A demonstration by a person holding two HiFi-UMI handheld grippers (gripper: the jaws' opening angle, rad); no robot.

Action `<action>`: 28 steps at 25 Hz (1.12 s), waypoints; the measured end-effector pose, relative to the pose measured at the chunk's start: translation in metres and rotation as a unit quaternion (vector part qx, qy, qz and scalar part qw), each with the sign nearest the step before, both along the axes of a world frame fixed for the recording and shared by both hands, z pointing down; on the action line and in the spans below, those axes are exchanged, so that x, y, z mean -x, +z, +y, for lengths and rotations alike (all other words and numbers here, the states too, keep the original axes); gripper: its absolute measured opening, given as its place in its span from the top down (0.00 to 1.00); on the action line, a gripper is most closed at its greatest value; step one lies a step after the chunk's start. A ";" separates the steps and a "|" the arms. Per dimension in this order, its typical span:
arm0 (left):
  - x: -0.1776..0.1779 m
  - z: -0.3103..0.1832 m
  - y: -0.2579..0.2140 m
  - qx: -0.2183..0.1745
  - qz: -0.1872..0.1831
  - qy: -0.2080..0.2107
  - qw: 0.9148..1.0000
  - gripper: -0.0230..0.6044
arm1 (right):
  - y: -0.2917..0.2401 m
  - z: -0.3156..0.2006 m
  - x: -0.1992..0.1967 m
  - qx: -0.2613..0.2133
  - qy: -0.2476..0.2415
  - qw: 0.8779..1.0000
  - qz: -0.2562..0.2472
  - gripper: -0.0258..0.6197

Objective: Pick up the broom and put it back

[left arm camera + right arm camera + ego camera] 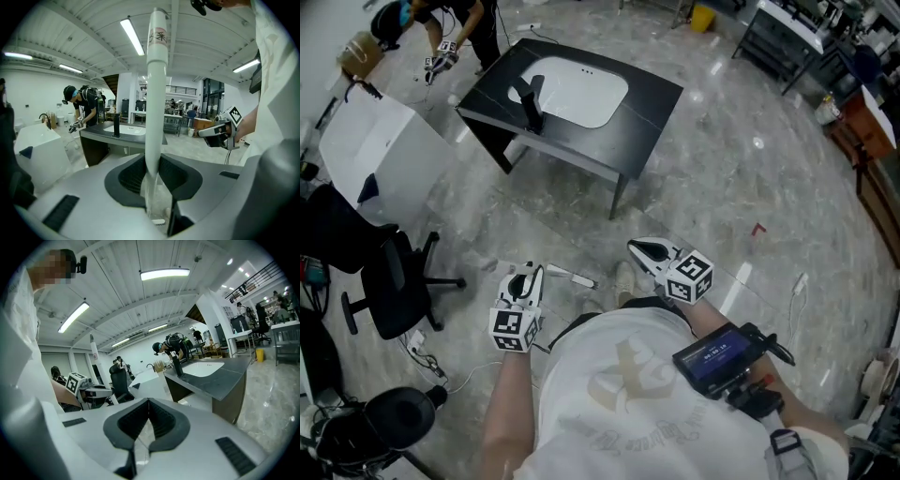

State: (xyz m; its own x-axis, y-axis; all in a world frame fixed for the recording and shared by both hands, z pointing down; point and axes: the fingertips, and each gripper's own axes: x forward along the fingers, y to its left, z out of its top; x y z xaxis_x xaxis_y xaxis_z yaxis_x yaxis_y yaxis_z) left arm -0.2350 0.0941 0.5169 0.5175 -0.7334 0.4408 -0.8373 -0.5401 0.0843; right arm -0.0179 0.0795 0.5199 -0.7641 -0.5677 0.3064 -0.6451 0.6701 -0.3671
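A white broom handle (155, 93) with a pink label near its top stands upright between the jaws of my left gripper (152, 168), which is shut on it. In the head view the left gripper (525, 279) is at lower left, with a short white length of the broom (574, 278) beside it. The right gripper view shows the same handle (93, 355) rising above the left gripper (89, 392). My right gripper (649, 253) is held level to the right of it. Its jaws (147, 404) are shut with nothing between them. The broom's head is hidden.
A black table (628, 122) with a white basin and black faucet (531, 101) stands ahead. A white tub-like unit (375, 150) and a black office chair (394, 281) are at left, with cables (422, 352) on the marble floor. Another person (450, 23) bends over at the far left.
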 end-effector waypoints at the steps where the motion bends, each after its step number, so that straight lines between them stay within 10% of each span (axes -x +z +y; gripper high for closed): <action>1: 0.001 0.004 0.000 -0.003 0.002 0.000 1.000 0.81 | 0.000 0.003 0.001 -0.001 -0.001 1.000 0.001 0.93; 28: 0.021 0.021 0.014 0.006 0.014 0.004 1.000 0.81 | -0.019 0.008 0.007 -0.026 0.034 0.999 0.019 0.93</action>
State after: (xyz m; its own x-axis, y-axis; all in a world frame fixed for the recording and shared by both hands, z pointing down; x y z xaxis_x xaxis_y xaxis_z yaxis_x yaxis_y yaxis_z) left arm -0.2563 0.1147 0.5313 0.5354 -0.7241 0.4348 -0.8302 -0.5457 0.1135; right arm -0.0247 0.0872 0.5014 -0.7121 -0.6334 0.3029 -0.7021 0.6425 -0.3071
